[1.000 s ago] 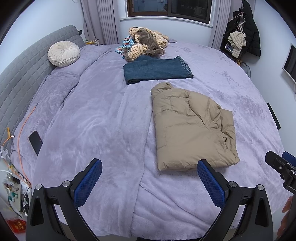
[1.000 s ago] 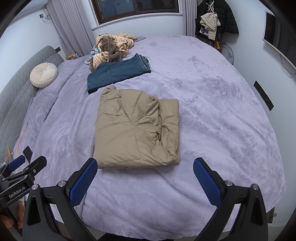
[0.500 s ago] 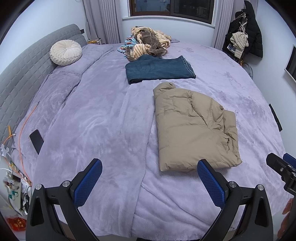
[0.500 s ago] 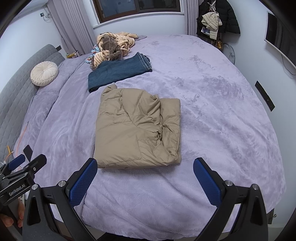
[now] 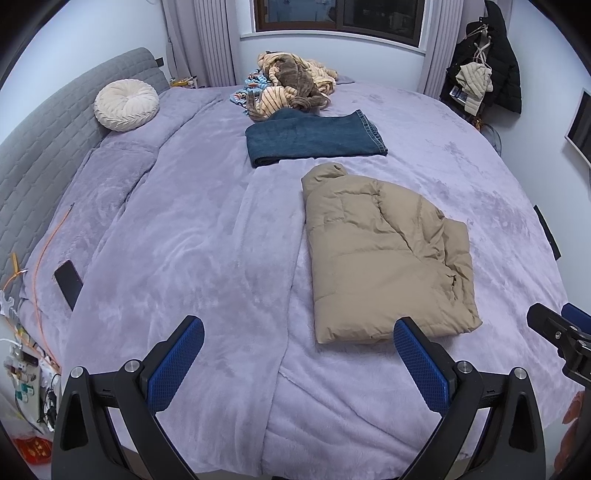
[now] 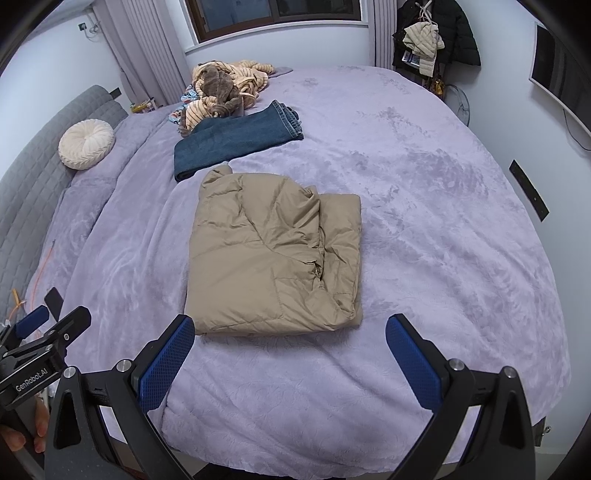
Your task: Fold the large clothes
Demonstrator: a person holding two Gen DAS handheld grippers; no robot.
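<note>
A tan puffer jacket [image 5: 384,254] lies folded into a rectangle on the purple bed [image 5: 192,236]; it also shows in the right wrist view [image 6: 273,254]. Folded blue jeans [image 5: 314,138] lie behind it, also in the right wrist view [image 6: 240,138]. My left gripper [image 5: 299,354] is open and empty, above the near bed edge, left of the jacket. My right gripper [image 6: 291,350] is open and empty, just short of the jacket's near edge.
A heap of unfolded clothes [image 5: 291,85] sits at the far end of the bed. A round cream cushion [image 5: 125,99] leans on the grey headboard [image 5: 40,147]. A black phone [image 5: 68,282] lies at the left edge. Coats [image 6: 436,33] hang in the far right corner.
Both grippers have drawn back and risen slightly, so the jacket sits a little farther off. Nothing on the bed has moved.
</note>
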